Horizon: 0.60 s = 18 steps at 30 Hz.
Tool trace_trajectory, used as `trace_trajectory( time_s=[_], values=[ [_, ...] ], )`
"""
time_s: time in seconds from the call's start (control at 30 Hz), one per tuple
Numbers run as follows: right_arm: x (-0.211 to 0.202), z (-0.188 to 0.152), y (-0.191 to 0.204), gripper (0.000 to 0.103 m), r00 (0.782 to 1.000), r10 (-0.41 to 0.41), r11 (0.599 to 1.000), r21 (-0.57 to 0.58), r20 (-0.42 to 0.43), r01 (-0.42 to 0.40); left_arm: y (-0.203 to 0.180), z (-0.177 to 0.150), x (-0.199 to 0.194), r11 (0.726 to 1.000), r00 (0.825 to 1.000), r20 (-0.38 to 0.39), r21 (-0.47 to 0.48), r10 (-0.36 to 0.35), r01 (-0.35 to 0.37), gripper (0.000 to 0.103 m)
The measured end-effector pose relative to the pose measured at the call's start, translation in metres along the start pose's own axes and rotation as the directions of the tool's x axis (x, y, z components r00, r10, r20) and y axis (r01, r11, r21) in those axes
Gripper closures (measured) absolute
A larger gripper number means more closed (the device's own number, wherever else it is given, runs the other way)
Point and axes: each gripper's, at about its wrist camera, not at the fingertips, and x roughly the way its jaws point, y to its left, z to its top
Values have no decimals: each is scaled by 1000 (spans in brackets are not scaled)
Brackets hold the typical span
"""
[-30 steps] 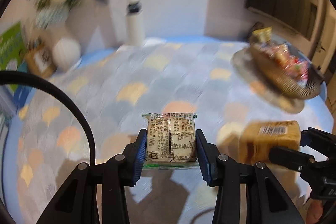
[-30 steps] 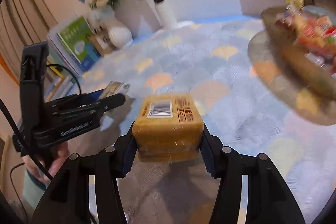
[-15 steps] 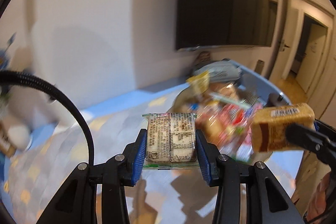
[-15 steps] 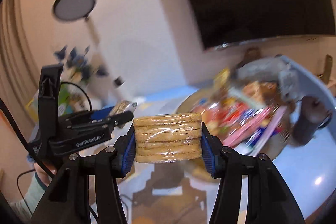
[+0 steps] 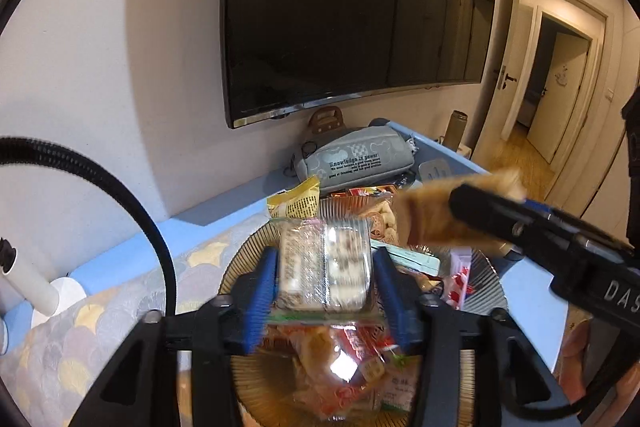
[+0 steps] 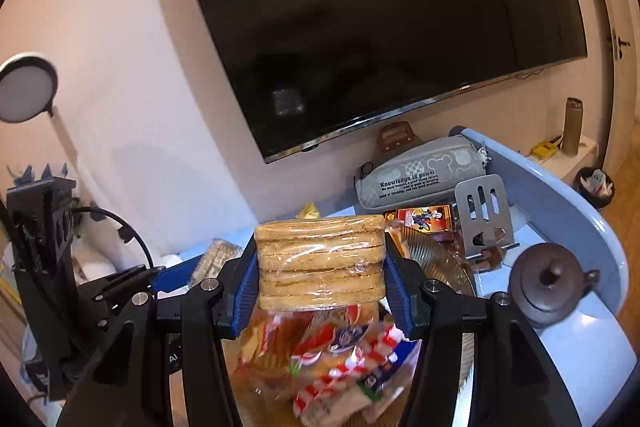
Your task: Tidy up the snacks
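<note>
My left gripper [image 5: 325,269] is shut on a clear-wrapped biscuit packet [image 5: 324,273] with printed labels, held above a ribbed amber snack dish [image 5: 244,255] piled with wrapped snacks [image 5: 344,371]. My right gripper [image 6: 320,263] is shut on a wrapped stack of golden wafer biscuits [image 6: 320,261], held over the same dish [image 6: 440,259] and its snacks [image 6: 332,367]. The right gripper with its wafers [image 5: 432,223] also shows at the right of the left wrist view. The left gripper [image 6: 176,277] shows at the left of the right wrist view.
A grey pencil case [image 6: 424,175], a metal phone stand [image 6: 484,215], a small cartoon box [image 6: 426,217] and a dark teapot [image 6: 548,283] sit behind and right of the dish on the blue table [image 6: 576,211]. A wall TV [image 5: 352,7] hangs above. A patterned cloth [image 5: 80,347] covers the table's left.
Both grippers have swung from over the patterned cloth to the right and now hold their packets directly above the snack dish. Both stayed shut on their packets.
</note>
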Motion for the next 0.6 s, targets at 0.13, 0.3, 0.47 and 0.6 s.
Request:
trace_trajectory(
  time_s=[0.13, 0.3, 0.47, 0.6],
  values=[
    [-9, -9, -8, 40, 1000, 27, 999, 19, -13, -27, 16, -11, -11, 1000, 1000, -15, -19, 20, -20, 42],
    [-40, -18, 4, 40, 996, 93, 996, 3, 8, -93, 44, -39, -63, 993, 994, 3, -62, 105, -105, 42],
    [-71, -34, 47, 40, 986, 168, 984, -61, 10, -167, 78, -80, -141, 965, 971, 45, -130, 235, -228, 35],
    [-83, -59, 95, 32, 968, 248, 961, -121, -23, -249, 107, -121, -199, 926, 938, 72, -203, 338, -318, 33]
  ],
)
